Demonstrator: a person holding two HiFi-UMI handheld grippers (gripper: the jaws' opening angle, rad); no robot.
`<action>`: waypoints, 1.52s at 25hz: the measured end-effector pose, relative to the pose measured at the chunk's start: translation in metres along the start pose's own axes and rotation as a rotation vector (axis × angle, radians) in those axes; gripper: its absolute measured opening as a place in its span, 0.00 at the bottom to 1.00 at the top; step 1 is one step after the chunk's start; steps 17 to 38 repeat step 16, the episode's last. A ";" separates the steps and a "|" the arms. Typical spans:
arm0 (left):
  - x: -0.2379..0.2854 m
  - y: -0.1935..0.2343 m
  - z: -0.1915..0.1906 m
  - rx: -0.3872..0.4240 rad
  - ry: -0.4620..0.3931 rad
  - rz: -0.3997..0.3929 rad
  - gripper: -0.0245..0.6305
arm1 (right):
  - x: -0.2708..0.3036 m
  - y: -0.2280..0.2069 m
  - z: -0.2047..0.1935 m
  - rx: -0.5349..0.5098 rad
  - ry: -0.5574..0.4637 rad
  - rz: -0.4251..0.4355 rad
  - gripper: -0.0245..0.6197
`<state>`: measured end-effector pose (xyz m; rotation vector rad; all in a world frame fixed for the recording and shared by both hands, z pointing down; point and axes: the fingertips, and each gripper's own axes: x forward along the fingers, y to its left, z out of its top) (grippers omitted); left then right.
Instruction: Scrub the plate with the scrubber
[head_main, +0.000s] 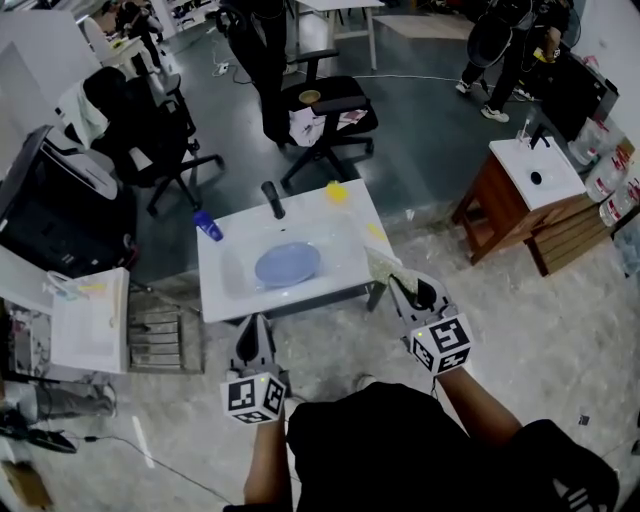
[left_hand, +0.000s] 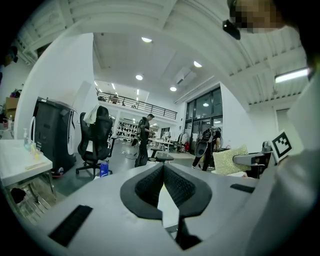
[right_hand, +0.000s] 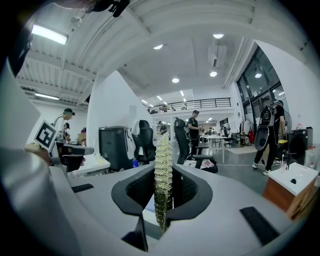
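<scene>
A pale blue plate (head_main: 287, 265) lies in the basin of a small white sink unit (head_main: 223, 295) in front of me. My right gripper (head_main: 397, 280) is shut on a flat yellow-green scrubber (head_main: 383, 266), held on edge above the sink's right front corner; in the right gripper view the scrubber (right_hand: 163, 175) stands upright between the jaws. My left gripper (head_main: 254, 325) hangs just in front of the sink's front edge, its jaws closed together with nothing between them. The scrubber (left_hand: 229, 160) also shows at the right of the left gripper view.
A black faucet (head_main: 272, 199), a blue bottle (head_main: 208, 226) and a yellow object (head_main: 337, 192) sit along the sink's back edge. Office chairs (head_main: 325, 115) and people stand behind it. A second sink on a wooden stand (head_main: 530, 190) is at right, a white table (head_main: 90, 322) at left.
</scene>
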<state>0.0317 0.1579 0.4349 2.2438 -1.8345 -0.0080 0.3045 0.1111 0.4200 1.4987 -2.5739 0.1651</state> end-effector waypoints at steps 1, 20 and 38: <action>0.001 -0.003 0.001 -0.001 -0.001 -0.005 0.04 | 0.000 -0.002 0.000 -0.001 0.001 0.001 0.13; 0.015 -0.024 0.006 0.012 0.000 -0.035 0.04 | 0.006 -0.015 0.006 0.033 -0.011 0.025 0.13; 0.015 -0.024 0.006 0.012 0.000 -0.035 0.04 | 0.006 -0.015 0.006 0.033 -0.011 0.025 0.13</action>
